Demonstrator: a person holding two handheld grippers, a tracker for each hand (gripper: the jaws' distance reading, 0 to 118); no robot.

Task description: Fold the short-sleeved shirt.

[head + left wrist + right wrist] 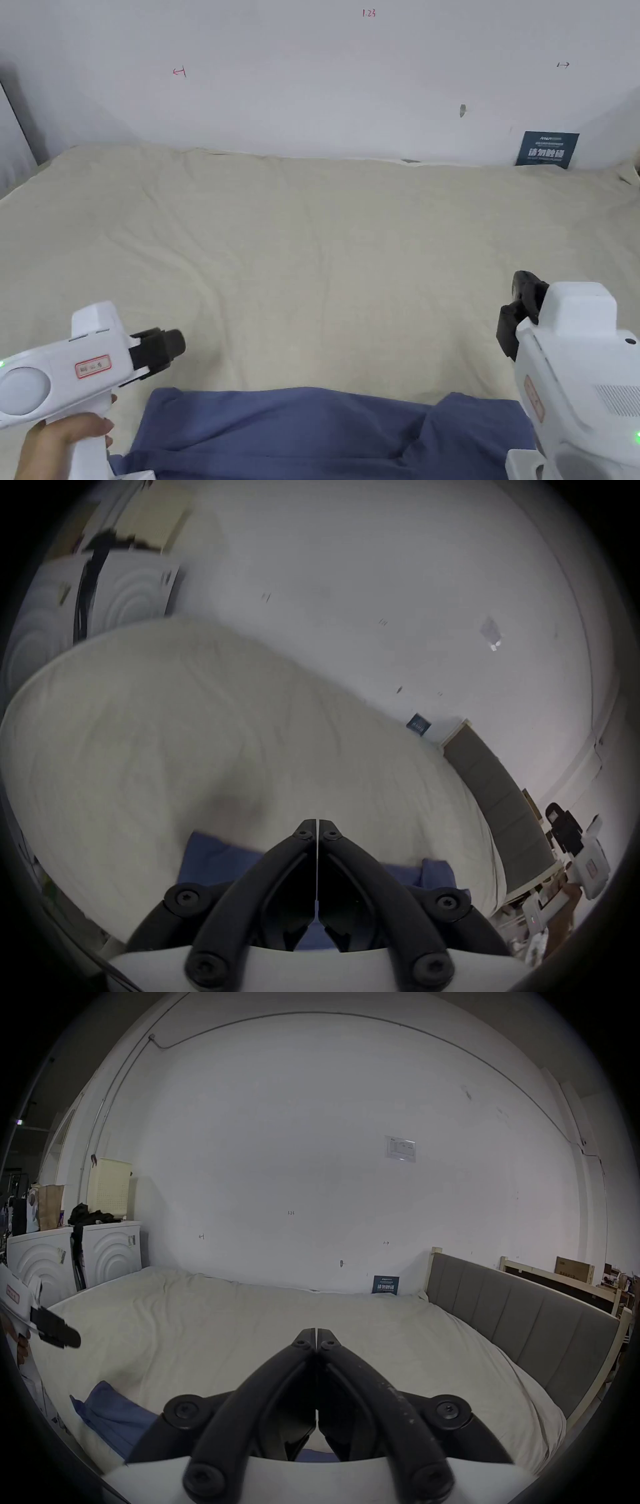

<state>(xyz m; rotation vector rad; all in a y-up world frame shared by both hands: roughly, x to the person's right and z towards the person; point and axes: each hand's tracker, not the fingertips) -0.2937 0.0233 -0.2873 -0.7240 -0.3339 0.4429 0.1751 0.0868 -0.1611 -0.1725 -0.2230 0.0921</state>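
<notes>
Head view showed the blue shirt (325, 431) lying on the bed (325, 262), below and between both sets of fingers. The left gripper (317, 823) and right gripper (316, 1330) had fingers pressed together, empty, above the shirt.

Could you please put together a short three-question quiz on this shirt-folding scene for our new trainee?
1. True or false: the left gripper is clamped on the blue short-sleeved fabric shirt.
2. Where does the shirt lie on the cream-sheeted bed? A) against the far wall B) at the near edge, by the person C) hanging off the grey padded headboard
3. Fill in: the jaws of the right gripper are ____.

Key:
1. False; its jaws are shut on nothing, above the shirt.
2. B
3. shut
</notes>
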